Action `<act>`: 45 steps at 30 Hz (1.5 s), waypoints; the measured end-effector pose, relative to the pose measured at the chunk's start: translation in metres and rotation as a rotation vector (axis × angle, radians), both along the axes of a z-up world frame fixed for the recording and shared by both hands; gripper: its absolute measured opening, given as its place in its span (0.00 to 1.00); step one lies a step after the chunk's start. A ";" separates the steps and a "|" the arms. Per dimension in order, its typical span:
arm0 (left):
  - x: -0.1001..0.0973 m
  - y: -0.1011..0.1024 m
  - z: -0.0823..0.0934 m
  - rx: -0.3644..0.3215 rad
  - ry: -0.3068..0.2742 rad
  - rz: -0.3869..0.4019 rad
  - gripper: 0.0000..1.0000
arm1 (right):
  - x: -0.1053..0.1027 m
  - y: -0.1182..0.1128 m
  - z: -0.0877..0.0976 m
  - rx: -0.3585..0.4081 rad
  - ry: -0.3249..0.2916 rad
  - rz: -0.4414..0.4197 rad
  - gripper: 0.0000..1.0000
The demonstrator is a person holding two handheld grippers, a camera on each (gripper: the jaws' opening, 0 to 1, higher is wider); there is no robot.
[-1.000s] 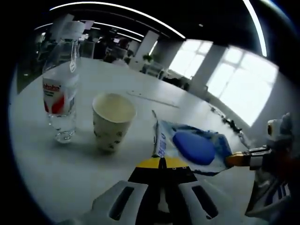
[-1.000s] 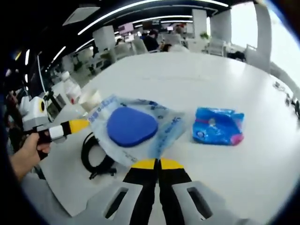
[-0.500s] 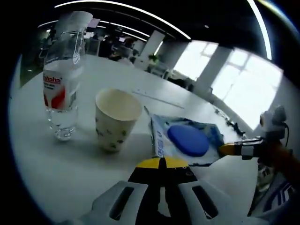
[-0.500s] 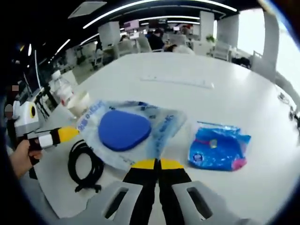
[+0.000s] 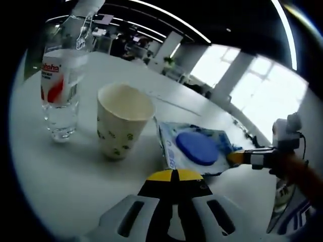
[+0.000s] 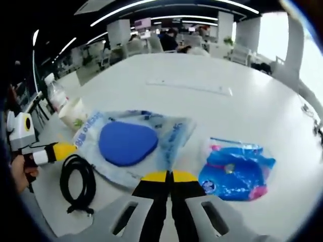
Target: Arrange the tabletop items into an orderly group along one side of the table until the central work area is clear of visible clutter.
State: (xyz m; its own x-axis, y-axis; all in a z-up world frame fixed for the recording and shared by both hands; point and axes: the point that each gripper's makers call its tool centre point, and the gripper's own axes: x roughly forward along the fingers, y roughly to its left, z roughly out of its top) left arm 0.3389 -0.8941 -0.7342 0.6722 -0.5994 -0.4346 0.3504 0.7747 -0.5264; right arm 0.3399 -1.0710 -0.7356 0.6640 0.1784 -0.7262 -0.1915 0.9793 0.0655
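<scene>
Ahead of the left hand-held gripper [image 5: 173, 177], jaws pressed together, a paper cup [image 5: 122, 120] and water bottle [image 5: 61, 75] stand on the table [image 5: 60, 171]. Right hand-held gripper [image 6: 169, 176], also closed, faces the clear bag with blue pad [image 6: 128, 143]; blue packet [image 6: 236, 170] right, black cable [image 6: 76, 182] left.

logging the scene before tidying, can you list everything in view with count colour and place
water bottle: 1, clear with red and white label, upright beside the cup
paper cup: 1, cream with green specks, upright between bottle and clear pouch
clear pouch: 1, transparent with blue print, blue pad inside, flat on table
blue packet: 1, blue with pink, beside the pouch
black cable: 1, coiled near the table edge
table: 1, white
left gripper: 1, yellow tips, shut
right gripper: 1, yellow tips, shut
</scene>
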 end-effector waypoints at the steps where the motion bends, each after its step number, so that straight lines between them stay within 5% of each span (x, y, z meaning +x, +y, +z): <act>1: 0.000 0.000 0.000 -0.002 0.003 0.002 0.00 | 0.001 0.000 -0.001 0.007 -0.001 -0.004 0.00; 14: 0.003 0.003 -0.012 0.012 0.043 0.022 0.00 | 0.006 0.003 -0.012 -0.013 0.019 0.003 0.00; 23: 0.005 0.004 -0.013 0.053 0.005 0.008 0.01 | 0.007 0.000 -0.014 -0.006 0.023 -0.007 0.03; 27: 0.005 0.006 -0.006 0.073 -0.063 -0.007 0.02 | 0.005 -0.004 -0.010 -0.017 0.021 -0.027 0.07; 38: 0.002 0.011 0.007 0.138 -0.160 -0.038 0.32 | -0.008 -0.005 0.016 -0.072 -0.033 -0.035 0.30; 45: -0.001 0.013 0.017 0.177 -0.214 -0.068 0.57 | -0.021 0.017 0.036 0.041 -0.058 -0.066 0.46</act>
